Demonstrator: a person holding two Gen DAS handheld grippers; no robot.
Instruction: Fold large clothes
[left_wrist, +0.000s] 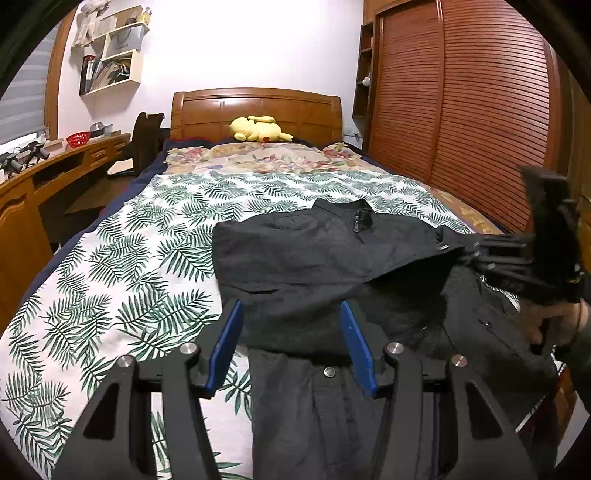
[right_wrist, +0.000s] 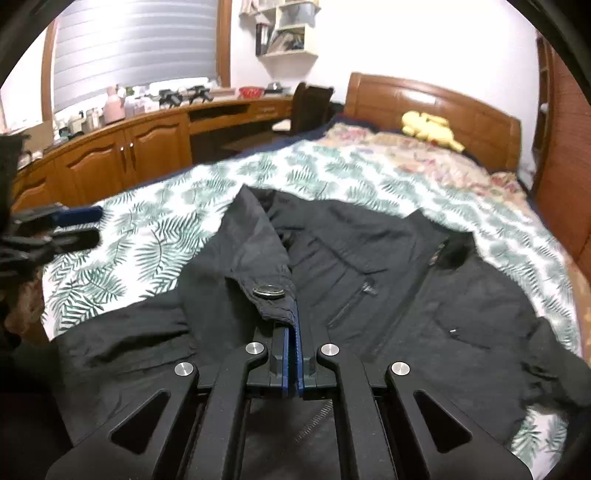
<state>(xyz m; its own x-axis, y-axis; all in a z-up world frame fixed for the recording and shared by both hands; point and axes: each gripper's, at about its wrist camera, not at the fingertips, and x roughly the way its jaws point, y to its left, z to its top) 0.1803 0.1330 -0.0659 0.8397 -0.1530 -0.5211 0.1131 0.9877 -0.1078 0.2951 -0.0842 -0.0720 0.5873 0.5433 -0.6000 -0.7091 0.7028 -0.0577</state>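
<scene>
Jacket (right_wrist: 369, 280) is spread mid-frame on the bed (right_wrist: 155, 236), collar toward upper right; its snap cuff is pinched by the right gripper (right_wrist: 293, 343), while the left gripper (left_wrist: 291, 332) is held wide at lower centre

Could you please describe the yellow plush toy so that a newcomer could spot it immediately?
Start at the wooden headboard of the bed. The yellow plush toy lies just in front of it, the only solid yellow thing against the floral bedding.

Jacket (left_wrist: 325, 266) on bed (left_wrist: 147, 258), toy (left_wrist: 258, 129) behind
</scene>
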